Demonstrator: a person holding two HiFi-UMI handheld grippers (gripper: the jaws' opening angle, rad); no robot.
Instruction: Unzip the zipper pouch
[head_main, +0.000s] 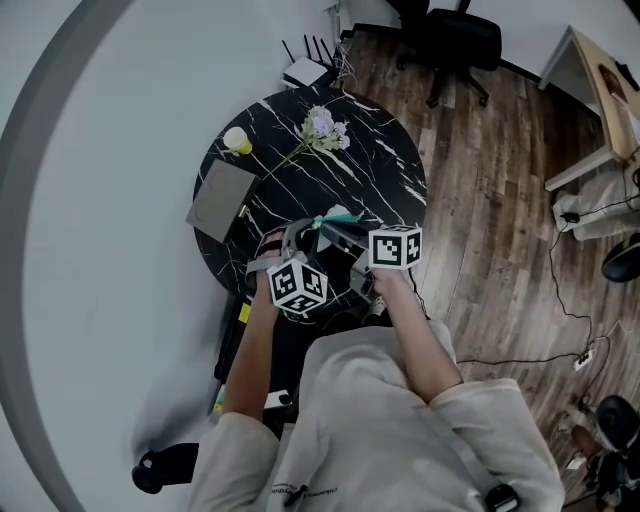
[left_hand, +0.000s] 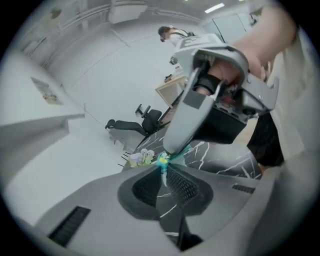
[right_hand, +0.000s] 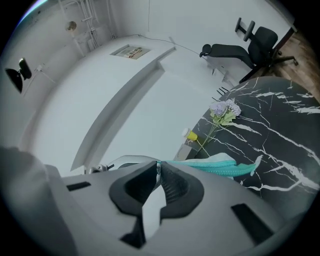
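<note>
Two grippers: both held by a person over the near edge of the counter (head_main: 385, 165), lower centre of the head view.
Left gripper (left_hand: 164, 169): pads pressed together, pinching a small teal part of the pouch (right_hand: 220, 166) at the very tips; a pale tab runs down between the pads. Whether this is the zipper pull cannot be told.
Right gripper (right_hand: 159, 172): pads pressed together on one end of the pouch; in the left gripper view its tip comes down from upper right and almost meets the left gripper's tips.
Pouch: teal, lifted off the counter, strung between the two grippers; in the right gripper view it stretches from the jaws toward the right of the frame, with the zipper line along its lower edge.
Counter: round, black with white veining.
Flowers (head_main: 322, 128): lying near the far side of the counter, top centre of it.
Yellow cup (head_main: 237, 141): at the counter's upper left rim.
Grey flat pad (head_main: 222, 198): on the left rim, overhanging it slightly.
Floor (head_main: 500, 200): dark wood planks, right half of the head view.
Office chair (head_main: 450, 40): black, at the top of the frame.
</note>
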